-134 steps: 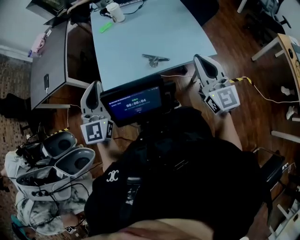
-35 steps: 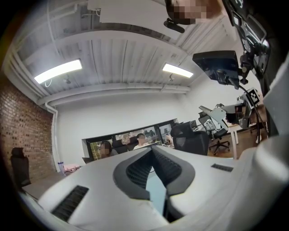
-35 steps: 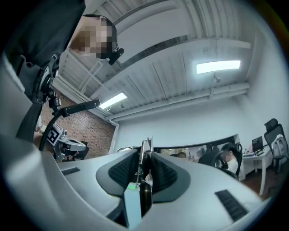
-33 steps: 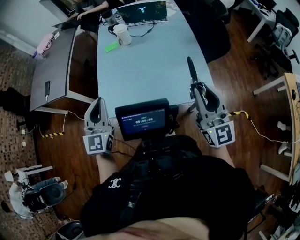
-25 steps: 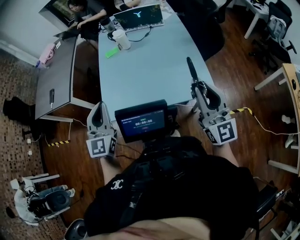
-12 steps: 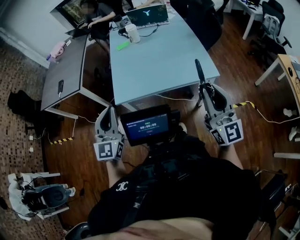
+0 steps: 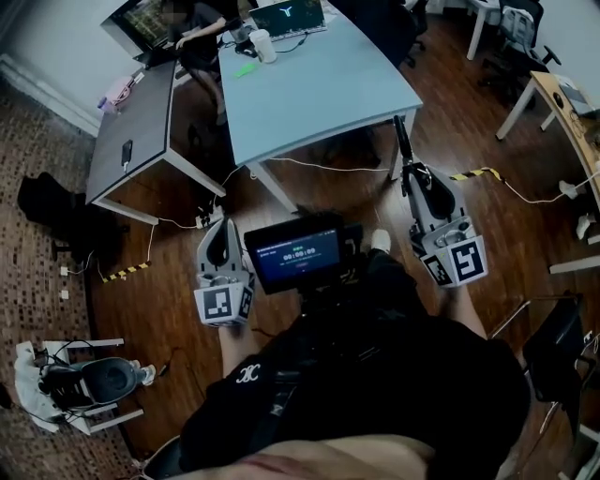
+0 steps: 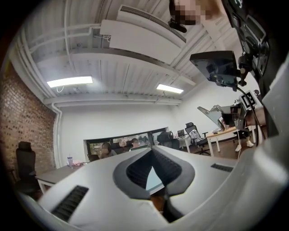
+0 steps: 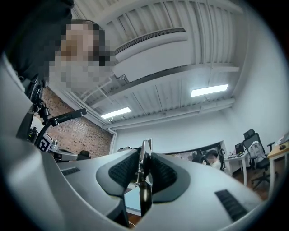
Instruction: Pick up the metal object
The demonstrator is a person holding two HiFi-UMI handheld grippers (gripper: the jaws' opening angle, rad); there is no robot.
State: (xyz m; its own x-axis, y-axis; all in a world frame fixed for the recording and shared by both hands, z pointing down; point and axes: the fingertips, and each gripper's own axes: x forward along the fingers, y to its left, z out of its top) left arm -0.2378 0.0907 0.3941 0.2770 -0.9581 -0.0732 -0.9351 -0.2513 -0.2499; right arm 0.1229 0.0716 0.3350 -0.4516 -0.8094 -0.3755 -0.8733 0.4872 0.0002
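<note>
The metal object (image 7: 403,141) is a dark slim piece that sticks out forward from my right gripper (image 7: 413,175), which is shut on it over the wooden floor, clear of the table's near right corner. In the right gripper view the metal object (image 9: 144,159) stands upright, pinched between the ribbed pads (image 9: 124,172), its bright tip above the jaws of the right gripper (image 9: 144,159). My left gripper (image 7: 221,232) hangs lower left over the floor, jaw tips together with nothing in them; the left gripper (image 8: 151,151) shows the same.
The light blue table (image 7: 319,89) stands ahead with a laptop (image 7: 298,14), a cup (image 7: 260,45) and a green item (image 7: 246,67) at its far end. A dark desk (image 7: 131,141) is left, a taped cable (image 7: 473,173) right, a small screen (image 7: 298,253) at my chest.
Several seconds ago the metal object lay on the table; now the right gripper holds it. Over the last second I have backed away from the table, both grippers keeping their pose.
</note>
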